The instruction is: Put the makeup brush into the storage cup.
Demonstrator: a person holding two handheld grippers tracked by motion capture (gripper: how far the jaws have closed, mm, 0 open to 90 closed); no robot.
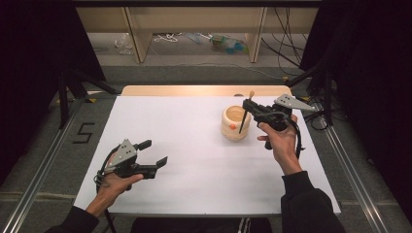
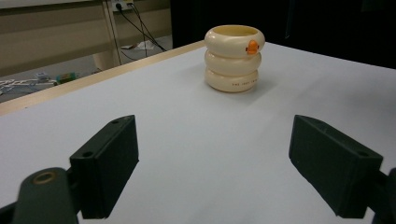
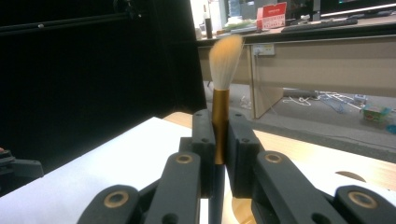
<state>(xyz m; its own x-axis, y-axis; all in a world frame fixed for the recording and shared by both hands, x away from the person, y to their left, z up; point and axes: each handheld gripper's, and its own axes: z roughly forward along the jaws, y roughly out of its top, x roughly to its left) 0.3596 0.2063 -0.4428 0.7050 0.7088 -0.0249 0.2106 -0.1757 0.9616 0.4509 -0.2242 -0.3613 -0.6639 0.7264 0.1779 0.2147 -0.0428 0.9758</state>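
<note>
Gold ferrule of the brush (image 3: pixel 221 123) is clamped between the jaws of the right gripper (image 1: pixel 248 108), bristles up, handle hung over the cup (image 1: pixel 235 123) just below, likely for dropping in. Left gripper (image 1: pixel 154 152) is held wide open, empty, cup well ahead.

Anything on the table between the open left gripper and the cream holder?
Nothing: bare white table from left gripper to ringed cream holder, clearest in the left gripper view.
</note>
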